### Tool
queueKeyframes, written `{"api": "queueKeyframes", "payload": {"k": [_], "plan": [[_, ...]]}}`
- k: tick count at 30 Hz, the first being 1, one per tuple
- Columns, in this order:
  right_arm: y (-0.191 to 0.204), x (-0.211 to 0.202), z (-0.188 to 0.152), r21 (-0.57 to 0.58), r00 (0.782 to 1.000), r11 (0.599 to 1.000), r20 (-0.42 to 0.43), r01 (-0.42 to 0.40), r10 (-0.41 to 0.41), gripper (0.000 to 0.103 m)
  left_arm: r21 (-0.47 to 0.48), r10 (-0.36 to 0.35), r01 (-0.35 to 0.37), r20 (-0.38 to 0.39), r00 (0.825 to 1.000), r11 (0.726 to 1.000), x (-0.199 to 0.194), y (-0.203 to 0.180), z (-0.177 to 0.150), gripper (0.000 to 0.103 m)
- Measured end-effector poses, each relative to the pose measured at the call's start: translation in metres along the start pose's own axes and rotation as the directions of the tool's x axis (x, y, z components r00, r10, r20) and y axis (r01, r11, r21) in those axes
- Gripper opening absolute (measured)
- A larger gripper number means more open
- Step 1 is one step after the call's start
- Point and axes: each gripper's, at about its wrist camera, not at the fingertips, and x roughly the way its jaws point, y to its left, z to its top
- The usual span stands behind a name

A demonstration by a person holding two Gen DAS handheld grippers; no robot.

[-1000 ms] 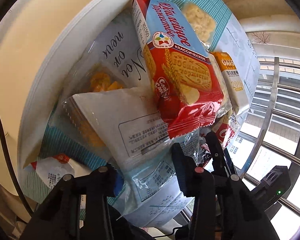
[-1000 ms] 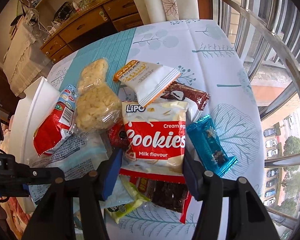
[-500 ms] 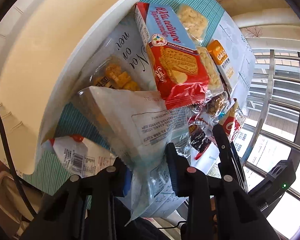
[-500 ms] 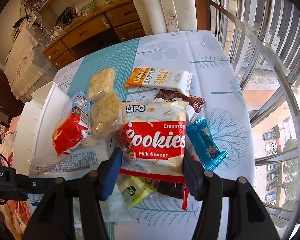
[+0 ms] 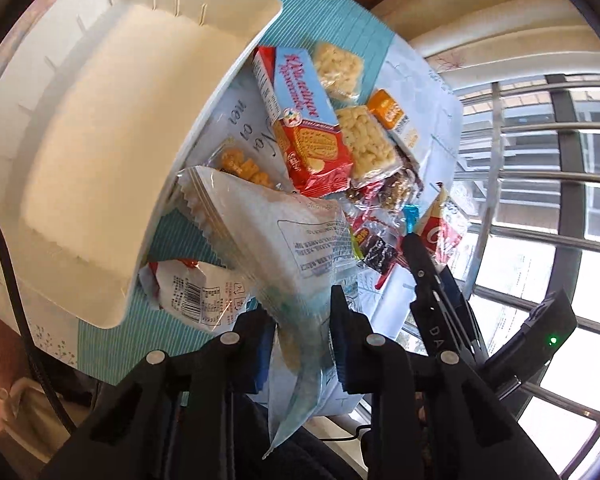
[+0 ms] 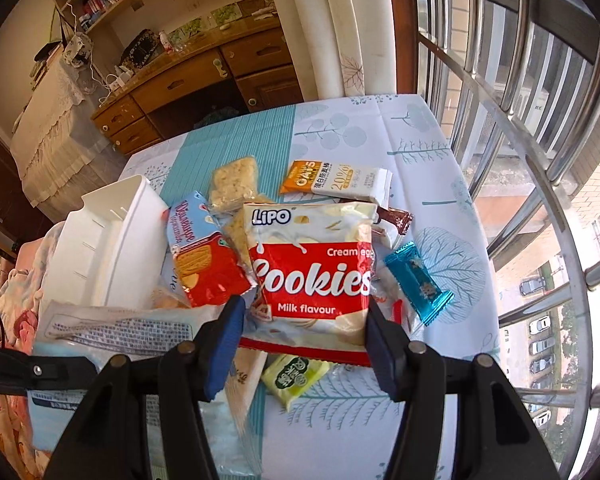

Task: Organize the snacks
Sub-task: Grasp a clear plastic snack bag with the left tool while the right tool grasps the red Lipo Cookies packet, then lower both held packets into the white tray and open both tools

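My left gripper [image 5: 302, 336] is shut on a pale blue-and-white snack bag [image 5: 284, 240] and holds it lifted beside the white bin [image 5: 100, 120]; the bag also shows in the right wrist view [image 6: 112, 332]. My right gripper [image 6: 304, 336] is shut on the red-and-white Lipo Cookies bag [image 6: 312, 268], raised above the snack pile. The white bin [image 6: 104, 244] stands left of the pile and looks empty inside.
On the tablecloth [image 6: 380, 136] lie a red-and-blue biscuit pack [image 6: 204, 256], rice crisp bars [image 6: 234, 180], an oat bar [image 6: 336, 180], a blue bar [image 6: 418, 280], a green packet [image 6: 296, 376]. A window railing [image 6: 520, 120] runs on the right.
Both grippers have risen with their bags. The left bag came up off the pile, and more of the bin's inside shows. The oat bar settled flat on the cloth.
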Motion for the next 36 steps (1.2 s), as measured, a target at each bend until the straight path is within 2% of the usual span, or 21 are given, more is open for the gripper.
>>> {"api": "queueKeyframes", "payload": {"k": [12,20,26,36], "plan": [[0.062,-0.048,-0.014,0.039,0.992,0.998,0.111,0.050,-0.054,0.058,0.203,-0.111,0.090,0.095,0.989,0.975,-0.083,0.016,-0.002,0.023],[0.108,-0.064,-0.027,0.072,0.984,0.996,0.166,0.048,-0.060,0.058,0.313,-0.175,0.107,0.197,0.965,0.944,-0.136,0.052,0.002,0.023],[0.146,-0.069,-0.037,0.075,0.980,0.997,0.200,0.010,-0.025,0.058,0.379,-0.191,0.078,0.271,0.943,0.922,-0.163,0.083,0.008,0.023],[0.214,-0.059,-0.053,0.023,0.975,0.996,0.209,-0.087,0.080,0.058,0.425,-0.112,-0.082,0.413,0.904,0.902,-0.182,0.132,0.019,0.022]]}}
